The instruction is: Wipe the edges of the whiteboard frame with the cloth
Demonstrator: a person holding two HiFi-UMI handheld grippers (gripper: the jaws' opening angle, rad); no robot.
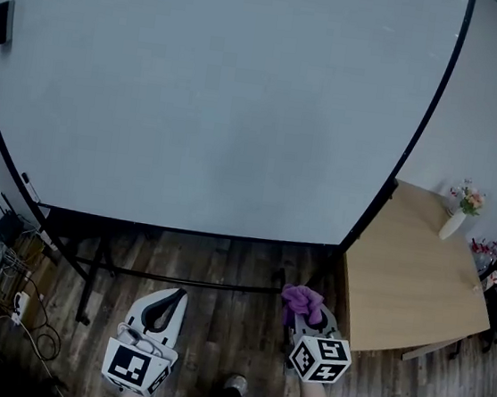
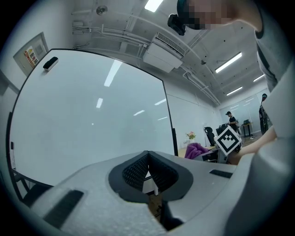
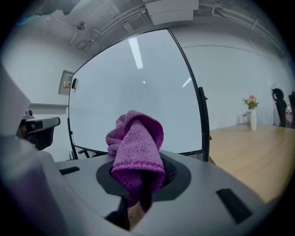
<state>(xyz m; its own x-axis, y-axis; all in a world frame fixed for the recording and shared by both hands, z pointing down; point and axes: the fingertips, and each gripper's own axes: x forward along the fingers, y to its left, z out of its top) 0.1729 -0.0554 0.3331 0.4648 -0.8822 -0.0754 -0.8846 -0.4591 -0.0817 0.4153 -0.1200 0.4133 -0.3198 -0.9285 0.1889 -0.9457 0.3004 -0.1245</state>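
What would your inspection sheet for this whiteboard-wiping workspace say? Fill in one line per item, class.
Surface: whiteboard blank, no marks seen.
Job's things: black frame, cloth not on it; purple cloth bunched in right gripper.
Clutter: dark block on board's upper left.
Grippers: left gripper fingers together, empty; right gripper shut on cloth; both held low.
Cables: tangle on floor beside the stand.
Surroundings: wooden table with flower vase at right; plank floor.

Legible txt: none I could read. One wall notice [image 2: 35, 54] by whiteboard [image 2: 87, 124] top-left corner: print was too small.
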